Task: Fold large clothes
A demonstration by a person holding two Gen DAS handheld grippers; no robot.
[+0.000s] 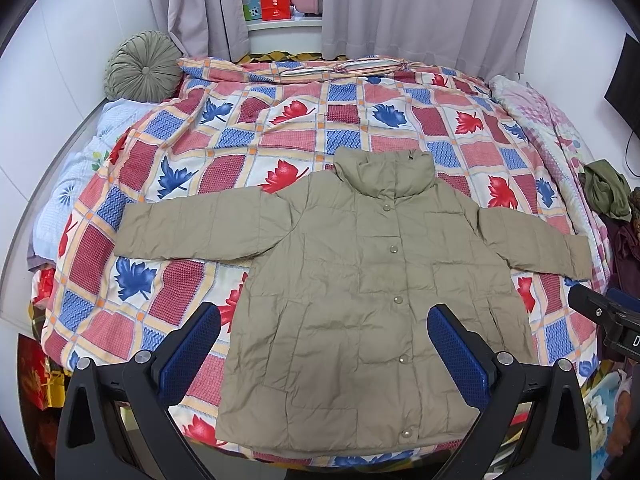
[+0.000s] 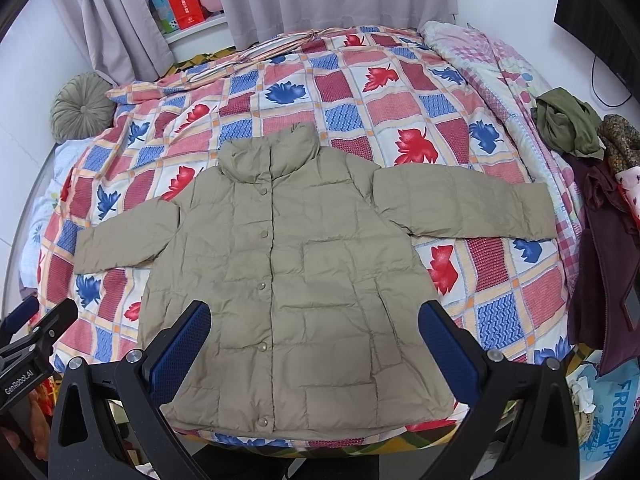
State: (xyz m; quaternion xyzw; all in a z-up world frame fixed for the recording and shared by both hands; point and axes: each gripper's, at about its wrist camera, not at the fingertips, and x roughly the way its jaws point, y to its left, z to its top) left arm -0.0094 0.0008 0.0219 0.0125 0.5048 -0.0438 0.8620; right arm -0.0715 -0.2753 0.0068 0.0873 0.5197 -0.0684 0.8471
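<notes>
The coat is flat on the bed, and no fold is made yet.

The tan puffy coat point(image 1: 360, 280) lies buttoned on the leaf quilt point(image 1: 280, 120), both sleeves out wide. The left tongs point(image 1: 324, 344) and right tongs point(image 2: 316, 340) are wide apart, holding nothing. All the folding is left. Only the right view shows the whole heap of dark clothes point(image 2: 592, 208) beside the bed.

Leaf-print quilt point(image 1: 280, 128), round cushion point(image 1: 142, 66) — grey curtains point(image 1: 432, 8)
</notes>
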